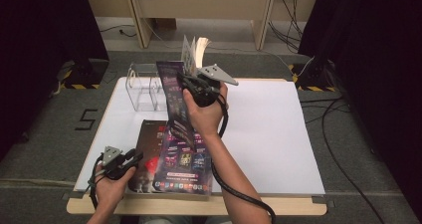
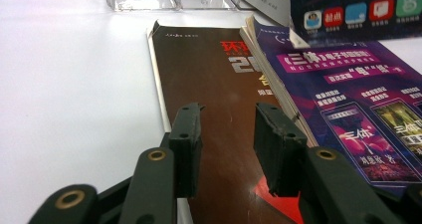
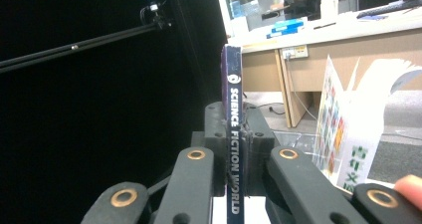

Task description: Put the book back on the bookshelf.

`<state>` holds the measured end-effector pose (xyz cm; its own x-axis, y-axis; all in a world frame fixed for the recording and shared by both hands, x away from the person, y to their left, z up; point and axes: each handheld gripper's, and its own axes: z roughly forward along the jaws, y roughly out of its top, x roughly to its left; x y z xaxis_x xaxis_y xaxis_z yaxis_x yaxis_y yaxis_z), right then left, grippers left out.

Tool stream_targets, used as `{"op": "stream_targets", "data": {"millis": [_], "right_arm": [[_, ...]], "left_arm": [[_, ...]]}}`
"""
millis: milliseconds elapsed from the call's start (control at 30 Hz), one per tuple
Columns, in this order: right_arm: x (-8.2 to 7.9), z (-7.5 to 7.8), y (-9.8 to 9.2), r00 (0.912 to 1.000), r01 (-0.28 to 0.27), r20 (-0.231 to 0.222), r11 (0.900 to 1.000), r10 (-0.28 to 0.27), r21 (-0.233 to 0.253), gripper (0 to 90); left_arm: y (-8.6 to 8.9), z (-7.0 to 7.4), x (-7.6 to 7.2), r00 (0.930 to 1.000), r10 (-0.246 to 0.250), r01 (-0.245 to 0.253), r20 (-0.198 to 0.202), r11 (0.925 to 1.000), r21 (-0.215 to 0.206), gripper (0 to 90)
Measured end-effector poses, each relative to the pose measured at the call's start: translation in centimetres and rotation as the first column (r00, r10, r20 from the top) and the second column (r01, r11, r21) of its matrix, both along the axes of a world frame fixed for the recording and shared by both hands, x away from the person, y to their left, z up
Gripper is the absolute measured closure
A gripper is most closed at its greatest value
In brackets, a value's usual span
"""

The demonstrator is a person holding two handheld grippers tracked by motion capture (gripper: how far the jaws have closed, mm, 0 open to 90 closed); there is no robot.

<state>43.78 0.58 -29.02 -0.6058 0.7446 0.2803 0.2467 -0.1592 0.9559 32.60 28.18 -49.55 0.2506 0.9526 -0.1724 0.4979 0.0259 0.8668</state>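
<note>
My right gripper [image 1: 188, 86] is raised over the middle of the table, shut on a purple magazine [image 1: 175, 102] that hangs upright. In the right gripper view the jaws [image 3: 233, 129] clamp its spine [image 3: 233, 92], which reads "SCIENCE FICTION WORLD". My left gripper [image 1: 135, 158] is low at the front left, open, with its jaws [image 2: 229, 122] just above a brown magazine [image 2: 209, 79] lying flat. A purple magazine [image 2: 348, 99] lies partly over the brown one [image 1: 149, 139], on its right side [image 1: 185, 165].
A clear acrylic rack [image 1: 143, 87] stands at the back left of the white table sheet [image 1: 268, 129]. A white booklet with coloured squares [image 1: 191, 49] stands in it, pages fanned [image 3: 343, 129]. Desks and cables lie beyond the table.
</note>
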Motion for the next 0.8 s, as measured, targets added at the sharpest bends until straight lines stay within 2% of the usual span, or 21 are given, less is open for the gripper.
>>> {"op": "stream_targets", "data": {"millis": [333,600,800], "right_arm": [[0.5,1.0,0.3,0.9997,0.005,0.025,1.000,-0.006,0.013,84.3],[0.8,1.0,0.7,0.9996,0.016,0.021,1.000,-0.017,0.012,84.3],[1.9,1.0,1.2,0.9995,0.024,0.019,1.000,-0.024,0.009,84.3]], "left_arm": [[0.0,0.0,0.0,1.0000,0.001,-0.001,0.003,1.0000,-0.001,62.5],[-0.1,-0.1,0.0,1.0000,-0.001,0.001,0.001,1.0000,-0.001,62.4],[-0.1,-0.1,0.0,1.0000,-0.004,0.004,0.000,1.0000,0.002,62.4]]}}
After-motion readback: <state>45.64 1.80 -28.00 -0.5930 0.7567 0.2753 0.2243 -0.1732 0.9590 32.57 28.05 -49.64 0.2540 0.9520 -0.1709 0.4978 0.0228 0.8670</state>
